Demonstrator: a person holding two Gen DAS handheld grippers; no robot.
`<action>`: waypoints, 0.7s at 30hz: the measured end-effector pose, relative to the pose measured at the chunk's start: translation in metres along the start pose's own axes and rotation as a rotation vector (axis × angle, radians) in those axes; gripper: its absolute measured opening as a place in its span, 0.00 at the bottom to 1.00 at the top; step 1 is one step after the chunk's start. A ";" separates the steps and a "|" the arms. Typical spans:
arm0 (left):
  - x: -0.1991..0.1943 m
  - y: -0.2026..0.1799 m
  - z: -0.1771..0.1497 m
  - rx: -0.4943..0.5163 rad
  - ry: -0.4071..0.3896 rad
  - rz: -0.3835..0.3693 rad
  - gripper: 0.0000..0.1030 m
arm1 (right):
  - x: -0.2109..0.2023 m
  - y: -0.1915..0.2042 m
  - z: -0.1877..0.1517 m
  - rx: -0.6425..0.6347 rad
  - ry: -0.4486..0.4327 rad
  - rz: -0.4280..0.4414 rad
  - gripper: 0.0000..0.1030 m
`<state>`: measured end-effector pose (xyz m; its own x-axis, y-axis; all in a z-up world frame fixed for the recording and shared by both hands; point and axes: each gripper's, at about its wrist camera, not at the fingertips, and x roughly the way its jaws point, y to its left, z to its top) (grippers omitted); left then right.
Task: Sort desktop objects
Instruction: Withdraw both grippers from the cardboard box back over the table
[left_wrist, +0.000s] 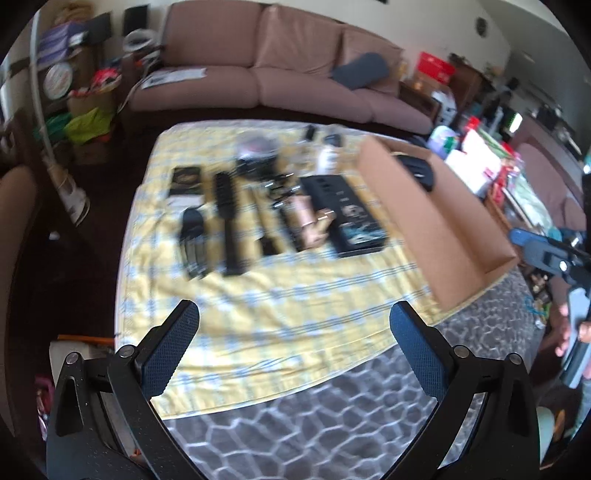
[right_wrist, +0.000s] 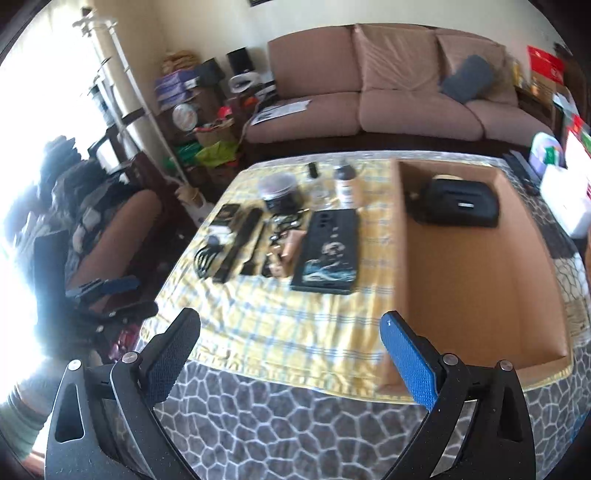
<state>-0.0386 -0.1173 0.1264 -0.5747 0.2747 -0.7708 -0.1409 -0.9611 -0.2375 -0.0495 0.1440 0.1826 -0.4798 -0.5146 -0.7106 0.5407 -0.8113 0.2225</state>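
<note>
A yellow checked cloth (left_wrist: 280, 302) (right_wrist: 295, 317) covers the table and carries the objects. On it lie a black patterned flat box (left_wrist: 341, 210) (right_wrist: 328, 251), a long black comb (left_wrist: 227, 221) (right_wrist: 240, 242), a coiled black cable (left_wrist: 192, 240) (right_wrist: 205, 258), a tan item (left_wrist: 312, 225) (right_wrist: 286, 254), a clear lidded tub (left_wrist: 256, 147) (right_wrist: 277, 188) and a white bottle (left_wrist: 327, 155) (right_wrist: 345, 186). An open cardboard box (left_wrist: 436, 218) (right_wrist: 480, 277) on the right holds a black case (left_wrist: 417, 170) (right_wrist: 458, 203). My left gripper (left_wrist: 293, 343) and right gripper (right_wrist: 290, 350) are open, empty, above the near table edge.
A grey net-patterned table cover (left_wrist: 314, 417) (right_wrist: 280, 413) shows at the near edge. A pink sofa (left_wrist: 266, 77) (right_wrist: 388, 99) stands behind the table. Clutter fills the left corner (left_wrist: 81, 96) and right side (left_wrist: 491, 162). The other gripper shows at each view's edge (left_wrist: 546, 251) (right_wrist: 107, 291).
</note>
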 end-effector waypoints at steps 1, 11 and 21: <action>0.001 0.009 -0.003 -0.016 0.001 -0.004 1.00 | 0.005 0.007 -0.002 -0.016 0.002 -0.001 0.97; 0.027 0.053 -0.014 -0.055 -0.002 -0.027 1.00 | 0.075 0.045 -0.021 -0.110 0.013 -0.039 0.97; 0.060 0.062 0.010 -0.027 -0.020 -0.020 1.00 | 0.142 0.014 -0.020 -0.048 0.008 -0.137 0.97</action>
<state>-0.0901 -0.1611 0.0716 -0.5884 0.2925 -0.7538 -0.1306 -0.9544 -0.2684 -0.0958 0.0650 0.0711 -0.5458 -0.3979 -0.7374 0.5030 -0.8594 0.0915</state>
